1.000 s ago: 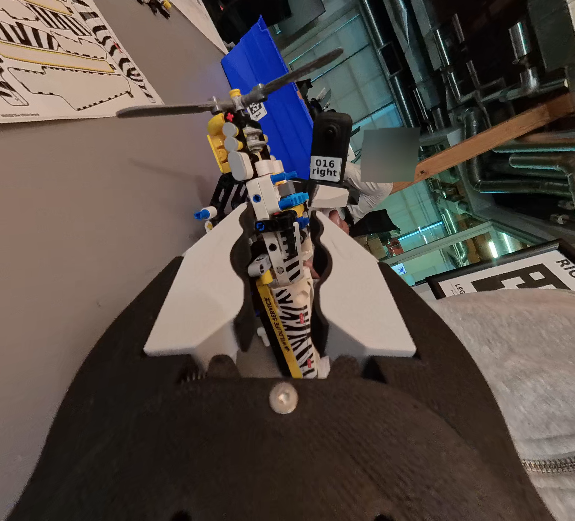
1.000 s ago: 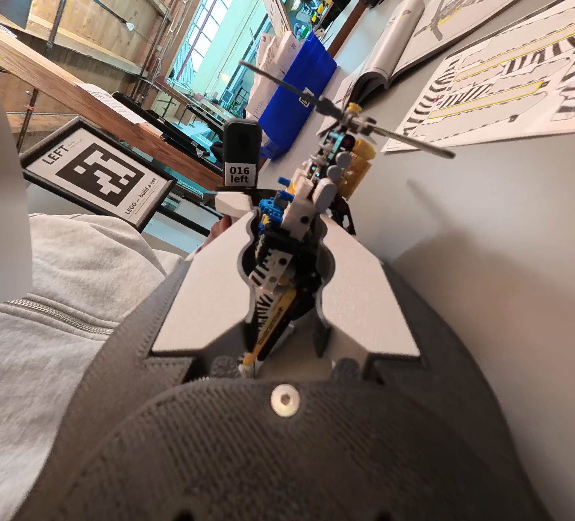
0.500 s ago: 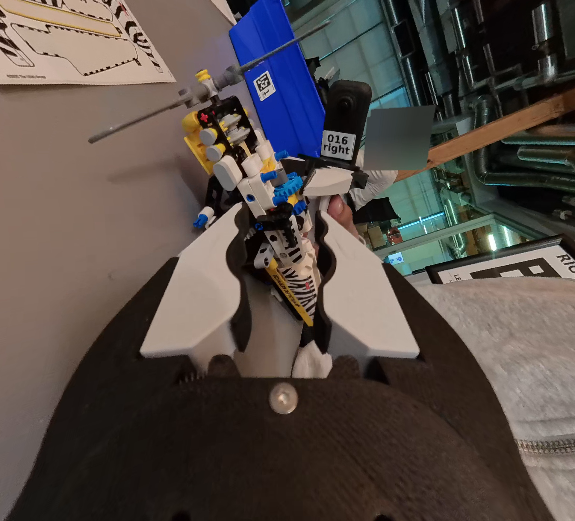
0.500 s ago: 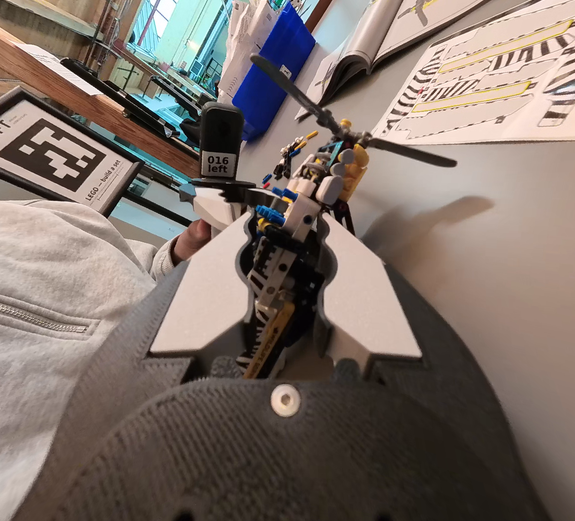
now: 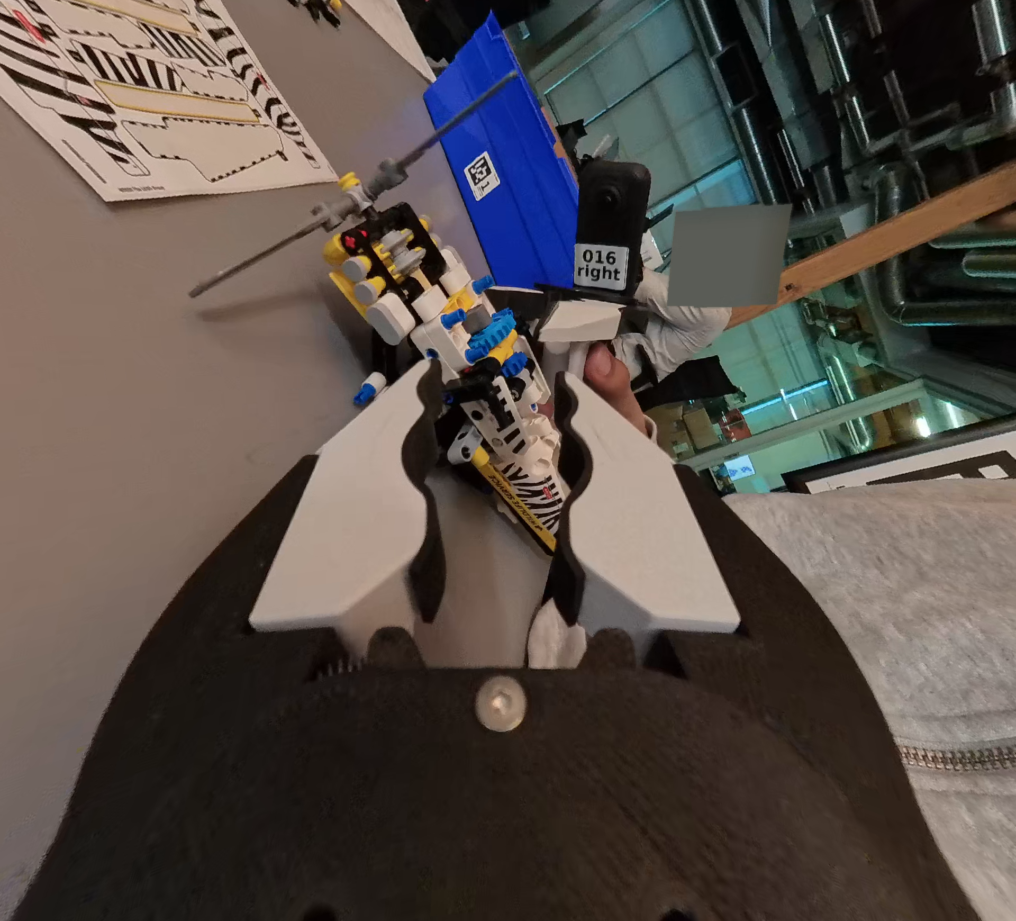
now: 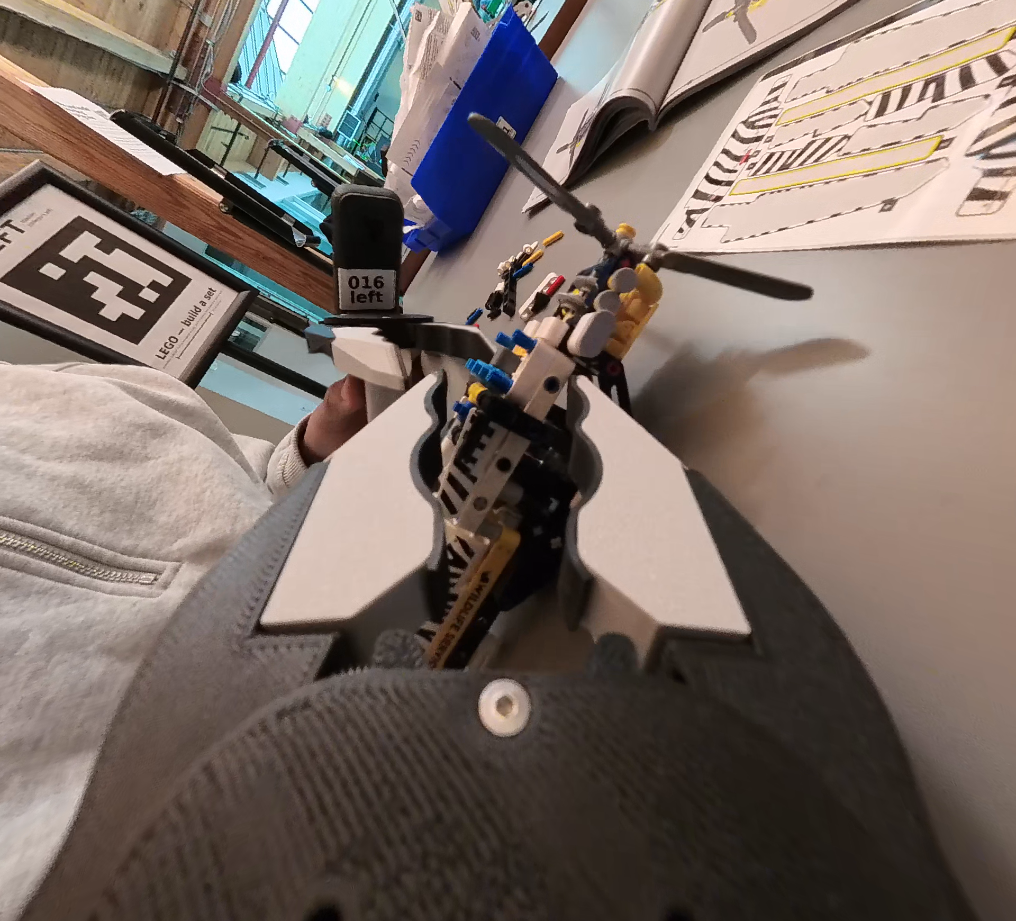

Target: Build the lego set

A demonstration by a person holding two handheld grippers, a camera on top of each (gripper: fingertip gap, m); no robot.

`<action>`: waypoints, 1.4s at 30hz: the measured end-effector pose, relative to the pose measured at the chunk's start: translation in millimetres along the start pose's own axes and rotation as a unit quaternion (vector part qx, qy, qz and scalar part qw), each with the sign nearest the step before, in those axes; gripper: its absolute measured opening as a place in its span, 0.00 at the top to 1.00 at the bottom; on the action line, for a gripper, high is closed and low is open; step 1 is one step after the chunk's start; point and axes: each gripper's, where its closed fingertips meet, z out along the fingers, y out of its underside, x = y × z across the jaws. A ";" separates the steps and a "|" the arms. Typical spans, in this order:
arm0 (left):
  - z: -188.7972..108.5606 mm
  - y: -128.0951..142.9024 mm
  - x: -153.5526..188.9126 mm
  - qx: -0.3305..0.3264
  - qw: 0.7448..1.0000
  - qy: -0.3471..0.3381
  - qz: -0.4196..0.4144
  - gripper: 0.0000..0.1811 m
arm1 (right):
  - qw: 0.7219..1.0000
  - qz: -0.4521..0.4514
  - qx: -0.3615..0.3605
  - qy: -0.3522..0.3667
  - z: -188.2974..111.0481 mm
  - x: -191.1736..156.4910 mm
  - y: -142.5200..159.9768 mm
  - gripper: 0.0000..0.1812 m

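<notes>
1. Helicopter is held up in the air over the grey table, not resting on it. It is a toy built from bricks, with a zebra-striped tail.
2. Left gripper is closed on the striped tail, which is squeezed between its two white fingers. The rotor is seen out past the fingertips.
3. Right gripper is closed on the same tail from the other side, with the yellow body sticking out beyond its fingers.
4. Building looks mostly done, and the model seems to be turned and checked, or held ready for another part.
5. Next, one gripper would have to be let go, so a small piece can be picked from the table, far past the right fingertips. A steady hold must be kept by the other gripper.
6. Writing is seen on the yellow tail strip, on each gripper's label, on the framed sign, on the sticker sheet and in the open booklet. A small tag is stuck on the blue bin.
</notes>
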 end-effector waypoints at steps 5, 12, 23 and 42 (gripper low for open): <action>-2.9 2.9 3.3 0.005 1.000 0.010 0.005 0.78 | 1.000 -0.002 0.013 0.013 -5.7 0.8 0.0 0.76; 3.8 16.0 15.3 -0.021 0.999 0.024 0.024 0.79 | 0.998 -0.009 0.021 0.062 -18.0 9.0 3.9 0.73; 0.7 19.8 37.6 0.016 0.992 0.066 0.105 0.83 | 0.992 -0.046 0.089 0.071 -54.3 7.2 -11.8 0.78; 5.9 53.1 91.7 0.028 0.954 0.001 0.298 0.86 | 0.837 -0.400 0.176 0.331 -82.9 -4.8 -41.7 0.89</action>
